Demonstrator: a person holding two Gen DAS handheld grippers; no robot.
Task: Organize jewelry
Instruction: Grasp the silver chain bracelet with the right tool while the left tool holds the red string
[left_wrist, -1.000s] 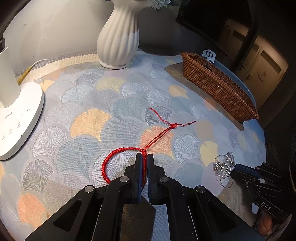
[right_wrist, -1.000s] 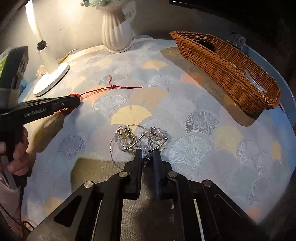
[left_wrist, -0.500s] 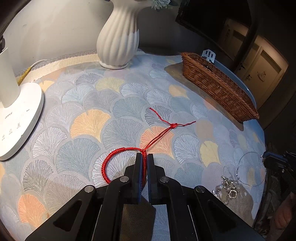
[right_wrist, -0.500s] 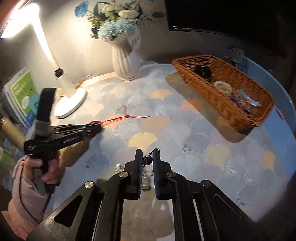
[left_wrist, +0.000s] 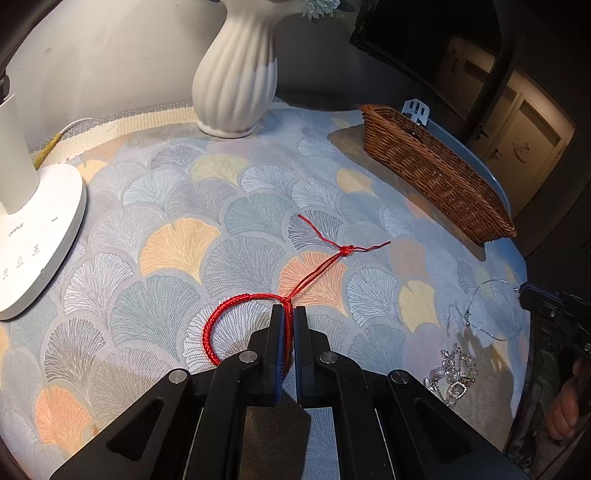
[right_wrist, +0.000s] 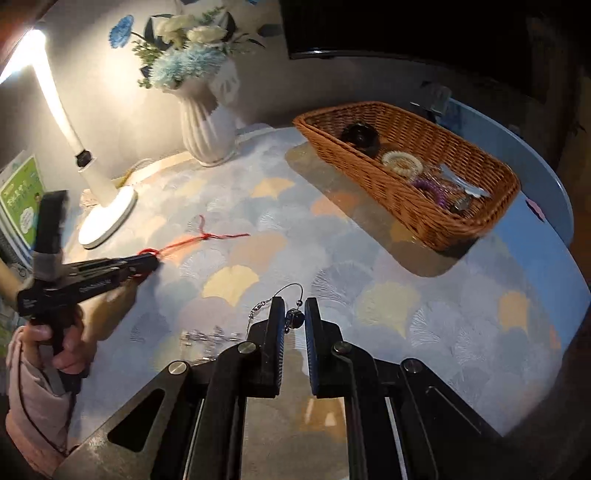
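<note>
Right gripper (right_wrist: 294, 308) rose, clamped on crystal necklace (left_wrist: 452, 373), pendant end blurred | left gripper (left_wrist: 288, 314) pinched red bracelet (left_wrist: 236, 317), loop partly hidden

"opple" and "max" on the white lamp base (left_wrist: 44, 236)

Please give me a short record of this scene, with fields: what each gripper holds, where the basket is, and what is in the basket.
left gripper: shut on red cord bracelet, which lies on the tablecloth
right gripper: shut on silver necklace, lifted, crystals hanging below
basket: far right of table, apart from both grippers
basket contents: dark round item, cream ring, purple coil, metal clip
</note>
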